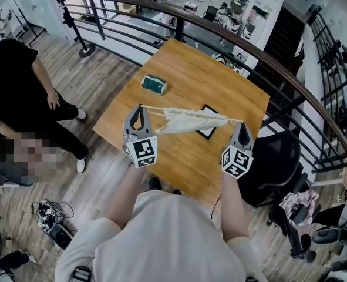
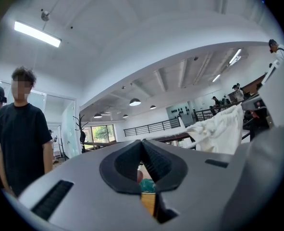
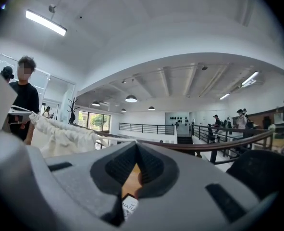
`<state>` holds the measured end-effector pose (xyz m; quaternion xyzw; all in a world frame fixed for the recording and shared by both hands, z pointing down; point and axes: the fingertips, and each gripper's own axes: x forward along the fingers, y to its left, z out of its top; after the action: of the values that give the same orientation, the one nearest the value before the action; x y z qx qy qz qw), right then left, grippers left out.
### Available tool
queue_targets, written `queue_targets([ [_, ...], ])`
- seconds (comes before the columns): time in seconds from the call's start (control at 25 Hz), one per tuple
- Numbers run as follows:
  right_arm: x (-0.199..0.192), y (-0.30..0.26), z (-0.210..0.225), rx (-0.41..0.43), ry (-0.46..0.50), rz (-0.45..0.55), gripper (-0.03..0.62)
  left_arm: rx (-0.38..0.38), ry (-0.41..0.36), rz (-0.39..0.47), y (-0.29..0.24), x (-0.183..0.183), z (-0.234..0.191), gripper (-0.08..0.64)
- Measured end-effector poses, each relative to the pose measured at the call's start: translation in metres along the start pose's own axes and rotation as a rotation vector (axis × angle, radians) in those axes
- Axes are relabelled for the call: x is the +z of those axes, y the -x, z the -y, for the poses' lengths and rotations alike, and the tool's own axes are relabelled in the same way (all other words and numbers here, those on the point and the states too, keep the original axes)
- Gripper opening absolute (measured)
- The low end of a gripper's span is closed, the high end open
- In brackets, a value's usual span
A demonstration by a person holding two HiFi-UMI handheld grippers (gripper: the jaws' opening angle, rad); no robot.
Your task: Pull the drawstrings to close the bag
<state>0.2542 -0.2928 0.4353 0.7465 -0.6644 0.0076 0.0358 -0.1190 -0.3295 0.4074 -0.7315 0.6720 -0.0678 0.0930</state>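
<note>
Right now the cream cloth bag (image 1: 188,121) hangs bunched up and stretched sideways in the air above the wooden counter (image 1: 191,69). My left hand-held gripper (image 1: 140,109) is clenched on the left drawstring (image 1: 152,108), and my right hand-held gripper (image 1: 242,126) is clenched on the right drawstring (image 1: 234,121). In the left gripper view the cord is too thin to find at the pads, and I cannot make out the bag's mouth. Both my arms reach forward, the hand-held grippers level and well apart.
</note>
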Motion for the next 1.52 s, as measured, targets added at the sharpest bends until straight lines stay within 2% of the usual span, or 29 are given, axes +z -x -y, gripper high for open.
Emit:
queue_targets([
  [0.72, -0.009, -0.005, 0.052, -0.141, -0.067, -0.015, 0.005, -0.014, 0.056, 0.008, -0.011, 0.002, 0.002, -0.006],
  [1.16, -0.009, -0.004, 0.081, -0.203, -0.070, -0.013, 0.005, -0.002, 0.041, 0.006, -0.013, 0.000, -0.003, -0.006],
  [1.52, -0.014, -0.004, 0.088, -0.216, -0.038, -0.032, 0.008, 0.014, 0.078, -0.038, -0.018, -0.013, -0.018, -0.006],
])
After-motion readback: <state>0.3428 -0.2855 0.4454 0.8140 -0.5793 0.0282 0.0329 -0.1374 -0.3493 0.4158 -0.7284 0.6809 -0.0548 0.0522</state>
